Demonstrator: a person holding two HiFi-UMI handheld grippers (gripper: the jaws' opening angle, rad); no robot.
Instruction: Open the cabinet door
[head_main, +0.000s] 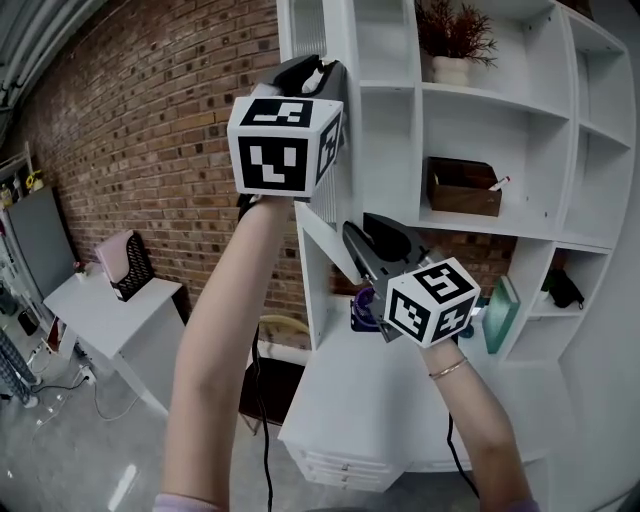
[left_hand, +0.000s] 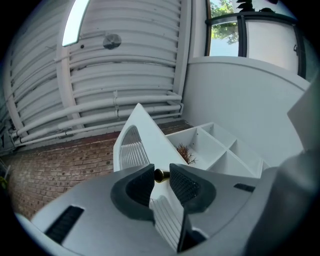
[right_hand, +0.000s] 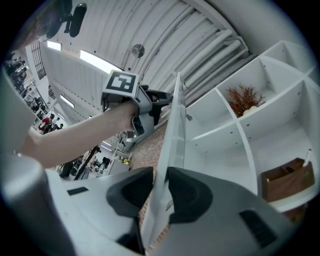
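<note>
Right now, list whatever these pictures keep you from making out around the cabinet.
Head view: the knob in the left gripper is hidden behind that gripper's marker cube.
Head view: the purple thing behind the right gripper, which clamps the cabinet door, is too covered to identify.
Right gripper view: the brown box is cut off by the dark rim; its contents don't show.

We find the swung-out door (right_hand: 172, 130) standing edge-on as a barrier; shelf bays (head_main: 535, 150) behind lie open around plant (head_main: 455, 35) and box (head_main: 463, 188).
</note>
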